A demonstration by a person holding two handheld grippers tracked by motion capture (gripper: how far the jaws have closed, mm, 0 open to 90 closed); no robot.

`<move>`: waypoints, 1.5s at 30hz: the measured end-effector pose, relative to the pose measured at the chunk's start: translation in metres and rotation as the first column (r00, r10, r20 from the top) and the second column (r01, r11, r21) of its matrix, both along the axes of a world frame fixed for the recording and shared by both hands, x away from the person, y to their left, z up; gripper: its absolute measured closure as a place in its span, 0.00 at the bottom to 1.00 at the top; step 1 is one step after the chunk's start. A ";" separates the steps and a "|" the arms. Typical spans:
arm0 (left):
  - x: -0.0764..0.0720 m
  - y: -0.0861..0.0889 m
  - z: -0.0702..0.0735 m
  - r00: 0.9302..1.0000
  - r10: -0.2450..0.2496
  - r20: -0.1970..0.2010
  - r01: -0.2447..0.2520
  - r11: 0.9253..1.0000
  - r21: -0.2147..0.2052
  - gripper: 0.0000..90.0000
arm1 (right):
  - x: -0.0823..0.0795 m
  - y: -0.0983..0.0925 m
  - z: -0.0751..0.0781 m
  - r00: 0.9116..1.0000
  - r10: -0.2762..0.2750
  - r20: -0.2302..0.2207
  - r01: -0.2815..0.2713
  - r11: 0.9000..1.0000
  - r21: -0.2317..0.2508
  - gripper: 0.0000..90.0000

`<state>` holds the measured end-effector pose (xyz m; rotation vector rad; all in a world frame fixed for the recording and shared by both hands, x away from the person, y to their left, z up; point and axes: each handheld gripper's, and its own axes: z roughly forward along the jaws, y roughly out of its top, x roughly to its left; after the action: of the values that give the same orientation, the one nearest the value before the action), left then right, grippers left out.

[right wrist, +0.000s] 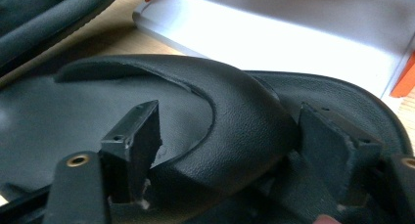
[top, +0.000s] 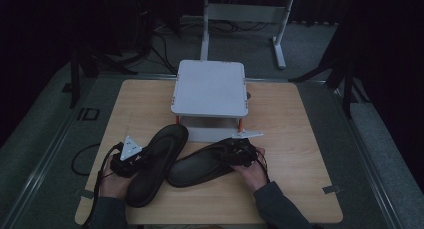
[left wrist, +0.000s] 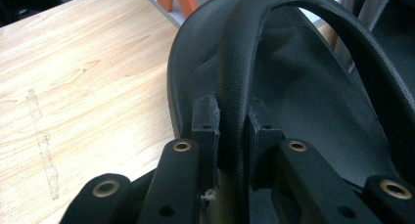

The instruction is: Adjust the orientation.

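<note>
Left gripper view: left gripper pinches left sandal's strap; right gripper jaws spread, straddling right sandal's strap.

White two-tier rack (orange legs) on wooden table.

You were working in a lab-like recording space, not a home. Your wooden counter stood alone on grey carpeted floor, framed by metal rails. Black curtains and dark stands closed it in at 10 and 2 o'clock. Cables trailed across the floor toward 11 o'clock, a white metal frame rose at 12, and tape strips marked the counter's near corners.
</note>
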<state>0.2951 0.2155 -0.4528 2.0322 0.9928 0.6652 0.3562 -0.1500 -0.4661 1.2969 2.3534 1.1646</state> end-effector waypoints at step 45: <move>0.025 -0.073 -0.020 0.992 -0.127 -0.017 0.128 0.990 0.050 0.85 | -0.013 0.002 0.011 0.965 0.257 0.051 -0.253 0.965 -0.066 0.48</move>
<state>0.3205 0.1427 -0.4732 2.1278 0.8529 0.6144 0.3434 -0.1476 -0.4549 0.9473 2.5464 1.1735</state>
